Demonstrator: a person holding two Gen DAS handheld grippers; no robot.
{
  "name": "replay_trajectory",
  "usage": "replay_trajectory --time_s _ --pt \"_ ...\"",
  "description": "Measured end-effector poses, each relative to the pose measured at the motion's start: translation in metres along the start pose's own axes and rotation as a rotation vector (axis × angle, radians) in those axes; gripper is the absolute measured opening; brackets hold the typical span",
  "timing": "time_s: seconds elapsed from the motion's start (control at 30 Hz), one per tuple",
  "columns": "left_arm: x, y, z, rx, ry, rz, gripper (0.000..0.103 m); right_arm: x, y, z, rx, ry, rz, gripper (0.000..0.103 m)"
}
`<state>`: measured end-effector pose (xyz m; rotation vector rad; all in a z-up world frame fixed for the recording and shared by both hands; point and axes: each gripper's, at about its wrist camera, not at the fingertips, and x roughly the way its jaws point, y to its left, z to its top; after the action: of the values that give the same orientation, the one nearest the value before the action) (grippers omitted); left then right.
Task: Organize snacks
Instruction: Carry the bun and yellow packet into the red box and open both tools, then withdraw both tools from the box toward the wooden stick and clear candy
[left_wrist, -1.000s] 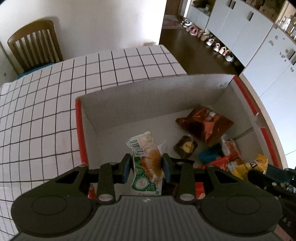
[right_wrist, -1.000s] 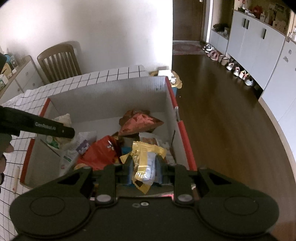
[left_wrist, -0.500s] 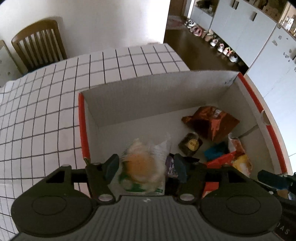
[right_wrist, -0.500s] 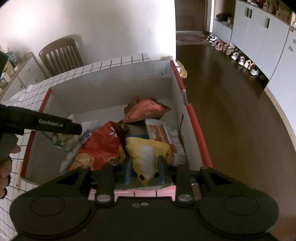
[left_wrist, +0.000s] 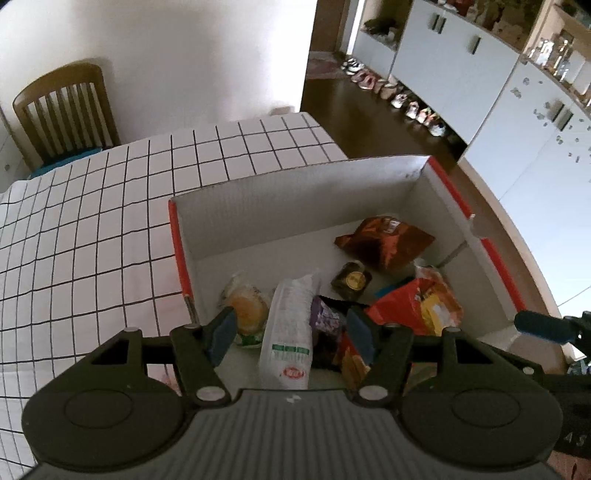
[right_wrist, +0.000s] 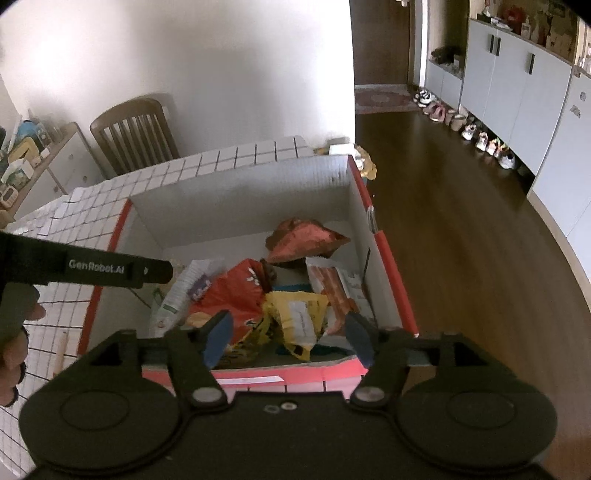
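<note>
A white cardboard box with a red rim (left_wrist: 179, 236) stands on the checked tablecloth and holds several snacks. My left gripper (left_wrist: 291, 330) hangs open over its near left part. Below it lie a bread pack (left_wrist: 245, 310), a white packet (left_wrist: 291, 325) and a purple packet (left_wrist: 325, 317), none touched by the pads. The jaws of my right gripper (right_wrist: 288, 336) are opening above the box's near edge (right_wrist: 258, 373). A yellow packet (right_wrist: 299, 314) lies loose on the pile under them, beside a red bag (right_wrist: 229, 291). A brown-red bag (right_wrist: 303, 240) rests further back.
The box's right side (right_wrist: 391, 277) sits at the table's edge, with wooden floor (right_wrist: 461, 240) beyond. A wooden chair (left_wrist: 66, 110) stands behind the table. White cupboards (right_wrist: 517, 92) with shoes below line the right wall. The left gripper's finger (right_wrist: 110, 267) crosses the box's left rim.
Both grippers have opened and risen a little. The left one let the bread pack fall into the box's left side. The right one dropped the yellow packet onto the pile.
</note>
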<state>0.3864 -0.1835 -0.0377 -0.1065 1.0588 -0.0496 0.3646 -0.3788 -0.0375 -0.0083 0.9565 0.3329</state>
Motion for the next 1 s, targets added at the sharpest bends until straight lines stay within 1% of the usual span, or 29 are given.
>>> replay_trajectory --time_s 0.07,0.2,0.37,0.47,0.7,0.77,0.87,0.97,1.0 --pt "-0.008 0.003 -0.003 0.002 -0.007 -0.011 0.065 -0.006 0.004 -0.001 0.002 -0.011 -0.002 0.072" --pt "-0.027 0.009 -0.009 0.012 -0.022 -0.032 0.066 -0.019 0.013 -0.003 0.007 -0.032 0.001 0.077" --pt "-0.052 0.02 -0.018 0.028 -0.053 -0.053 0.067 -0.037 0.029 -0.007 -0.009 -0.067 0.002 0.085" --pt "-0.068 0.029 -0.024 0.038 -0.075 -0.067 0.073 -0.048 0.04 -0.009 -0.015 -0.087 0.005 0.089" --pt "-0.1 0.05 -0.04 0.064 -0.119 -0.078 0.073 -0.071 0.067 -0.015 -0.014 -0.133 0.032 0.093" --pt "-0.108 0.057 -0.046 0.07 -0.129 -0.083 0.073 -0.076 0.076 -0.017 -0.019 -0.147 0.041 0.1" --pt "-0.119 0.07 -0.054 0.066 -0.135 -0.09 0.074 -0.081 0.09 -0.021 -0.025 -0.159 0.052 0.1" --pt "-0.129 0.084 -0.063 0.058 -0.14 -0.101 0.082 -0.084 0.104 -0.026 -0.028 -0.163 0.059 0.101" --pt "-0.132 0.09 -0.066 0.058 -0.144 -0.103 0.082 -0.085 0.108 -0.027 -0.027 -0.164 0.062 0.101"
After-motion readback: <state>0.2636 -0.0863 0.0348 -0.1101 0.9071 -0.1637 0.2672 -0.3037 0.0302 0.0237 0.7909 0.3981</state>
